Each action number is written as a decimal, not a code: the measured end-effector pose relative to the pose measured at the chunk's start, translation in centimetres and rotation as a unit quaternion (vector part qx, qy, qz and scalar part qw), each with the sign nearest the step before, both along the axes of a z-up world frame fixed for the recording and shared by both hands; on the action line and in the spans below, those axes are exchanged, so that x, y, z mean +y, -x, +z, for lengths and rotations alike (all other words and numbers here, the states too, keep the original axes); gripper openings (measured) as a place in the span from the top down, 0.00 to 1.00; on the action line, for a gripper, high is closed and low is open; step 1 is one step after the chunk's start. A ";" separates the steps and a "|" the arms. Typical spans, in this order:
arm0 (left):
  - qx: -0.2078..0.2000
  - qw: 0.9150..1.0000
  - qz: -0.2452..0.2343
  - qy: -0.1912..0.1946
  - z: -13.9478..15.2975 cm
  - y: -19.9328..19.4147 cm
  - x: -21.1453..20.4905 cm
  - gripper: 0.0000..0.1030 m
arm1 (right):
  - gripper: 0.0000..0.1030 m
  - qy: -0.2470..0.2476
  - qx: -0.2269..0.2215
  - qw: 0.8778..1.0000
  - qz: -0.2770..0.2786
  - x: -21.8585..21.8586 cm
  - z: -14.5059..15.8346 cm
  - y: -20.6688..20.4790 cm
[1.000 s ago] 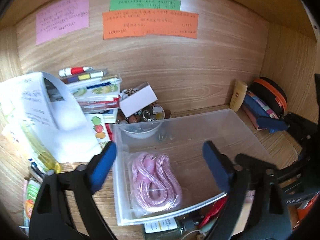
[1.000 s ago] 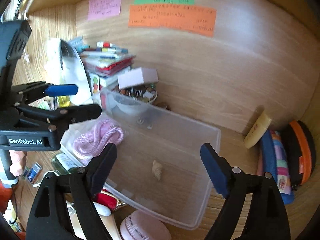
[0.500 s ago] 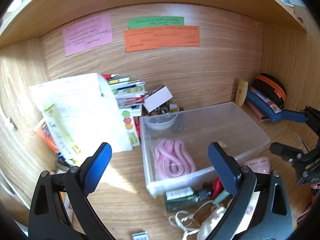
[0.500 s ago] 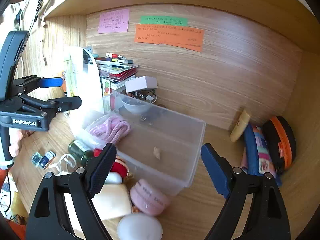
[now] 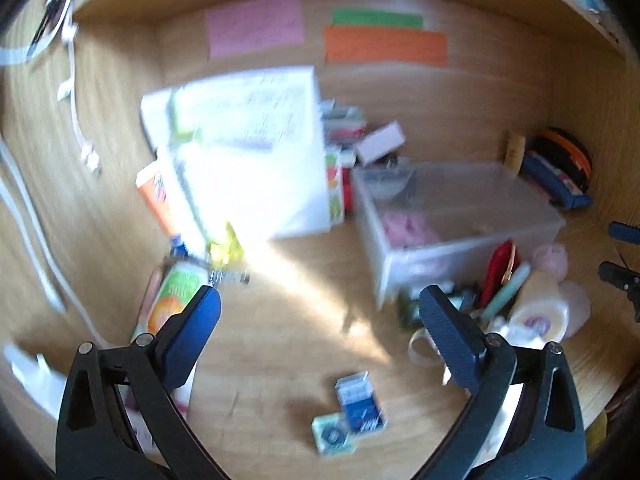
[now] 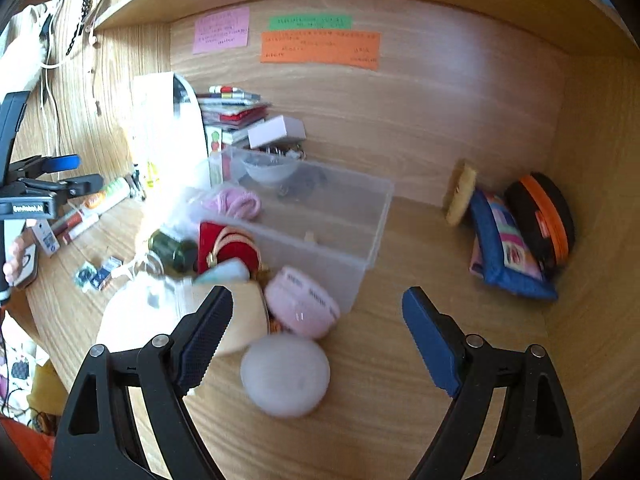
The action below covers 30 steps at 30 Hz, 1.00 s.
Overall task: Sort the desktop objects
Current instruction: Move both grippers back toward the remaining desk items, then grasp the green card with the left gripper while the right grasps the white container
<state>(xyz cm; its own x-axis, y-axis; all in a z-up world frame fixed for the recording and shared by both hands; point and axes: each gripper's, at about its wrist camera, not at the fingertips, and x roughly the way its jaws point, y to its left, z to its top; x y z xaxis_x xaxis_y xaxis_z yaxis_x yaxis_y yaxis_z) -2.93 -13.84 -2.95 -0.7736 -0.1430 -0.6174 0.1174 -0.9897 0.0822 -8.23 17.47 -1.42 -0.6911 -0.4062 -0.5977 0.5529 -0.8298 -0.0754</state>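
A clear plastic bin [image 6: 360, 216] stands on the wooden desk with a coiled pink rope [image 6: 236, 202] in its left end. A heap lies against its front wall: a green bottle [image 6: 172, 250], a red pouch [image 6: 228, 246], a pink round case [image 6: 304, 304] and a white round puff [image 6: 286, 374]. My right gripper [image 6: 318, 300] hangs open above the puff, holding nothing. My left gripper [image 5: 320, 304] is over bare desk left of the bin [image 5: 460, 248]. Its jaws are opening and nothing is between them. Two small packets [image 5: 358, 402] lie just below it.
A blue pouch [image 6: 508, 252], a black and orange case [image 6: 548, 216] and a tan tube [image 6: 460, 192] fill the right corner. Stacked books [image 6: 236, 112] and a white sheet [image 6: 168, 132] stand left of the bin. White cables [image 5: 36, 216] run down the left wall.
Both grippers have drawn back from over the bin, so the heap and the desk in front of it now show. The left jaws have spread slightly wider.
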 end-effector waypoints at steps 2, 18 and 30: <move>-0.020 1.000 0.007 -0.004 -1.2 -0.6 -0.8 0.02 | 0.17 -0.007 -0.004 1.000 -0.004 0.4 -0.7 -0.6; -0.106 0.994 0.002 -0.018 -7.5 -4.2 -1.4 0.02 | 0.17 -0.016 -0.117 0.993 -0.004 0.5 -5.8 0.6; -0.113 0.993 -0.018 -0.015 -8.8 -3.3 -1.0 0.29 | 0.17 -0.073 -0.096 0.992 0.023 -2.5 -7.3 0.3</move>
<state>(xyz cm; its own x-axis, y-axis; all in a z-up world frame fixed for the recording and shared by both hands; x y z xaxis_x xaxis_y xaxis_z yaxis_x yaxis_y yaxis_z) 0.34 -14.86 -11.80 -0.6191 -0.0963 -0.7794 0.0643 -0.9953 0.0719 -8.58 14.95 -8.68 -0.5411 -0.3336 -0.7720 0.6053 -0.7917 -0.0822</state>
